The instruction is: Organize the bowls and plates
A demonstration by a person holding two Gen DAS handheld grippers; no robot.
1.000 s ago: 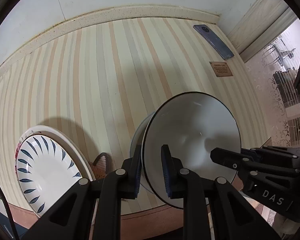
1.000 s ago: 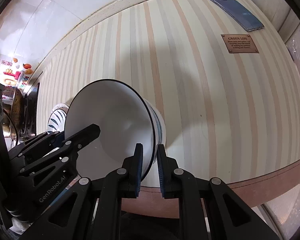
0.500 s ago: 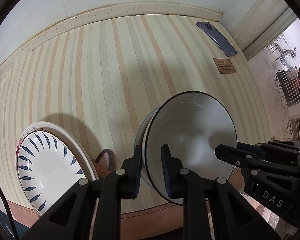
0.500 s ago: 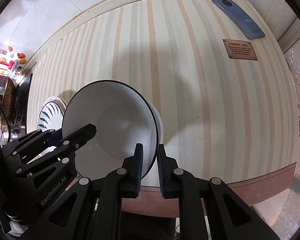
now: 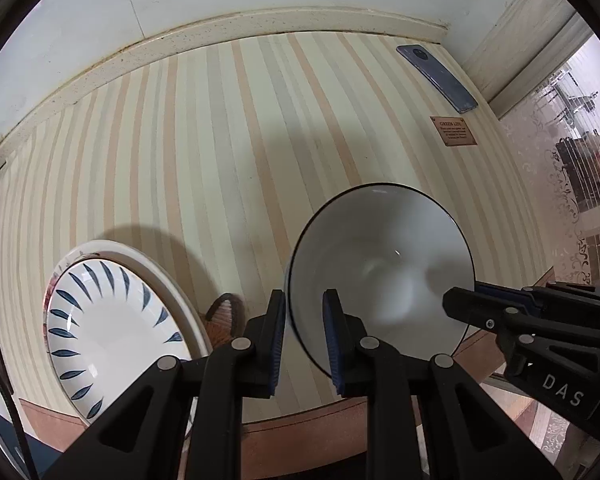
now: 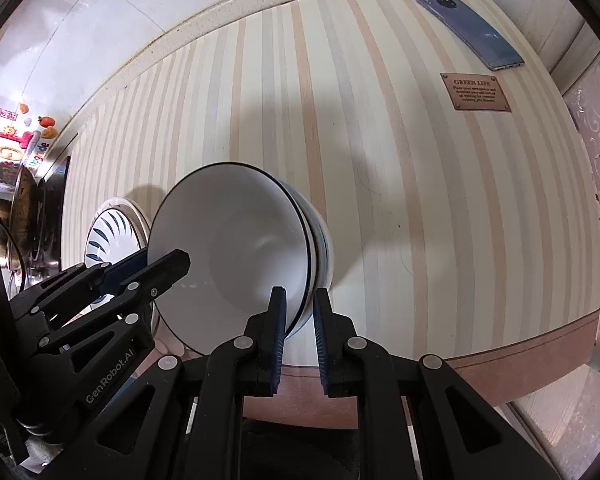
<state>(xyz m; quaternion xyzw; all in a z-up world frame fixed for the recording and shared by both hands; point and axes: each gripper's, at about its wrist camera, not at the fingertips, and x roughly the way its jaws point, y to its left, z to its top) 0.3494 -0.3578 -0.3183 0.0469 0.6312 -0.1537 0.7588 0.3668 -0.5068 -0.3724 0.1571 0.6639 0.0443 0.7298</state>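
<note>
A stack of white bowls with dark rims (image 5: pixel 380 276) is held tilted just above the striped table (image 5: pixel 220 160), near its front edge. My left gripper (image 5: pixel 303 304) is shut on the stack's left rim. My right gripper (image 6: pixel 299 300) is shut on the opposite rim, where the nested bowl (image 6: pixel 236 256) edges show. Each gripper shows in the other's view: the right one (image 5: pixel 460 306) and the left one (image 6: pixel 176 260). A white plate with blue leaf marks (image 5: pixel 100 320) lies on a larger cream plate to the left, also seen as the plates (image 6: pixel 112 228).
A blue phone (image 5: pixel 436 78) lies at the far right corner by the wall, with a small brown plaque (image 5: pixel 454 131) in front of it. A brown woven item (image 5: pixel 224 312) peeks out beside the plates. The table's brown front edge (image 6: pixel 540 344) runs close below the bowls.
Both grippers have stayed clamped on the bowl stack. The stack has shifted slightly and turned, so its opening faces the left camera more and less of the outer bowl shows.
</note>
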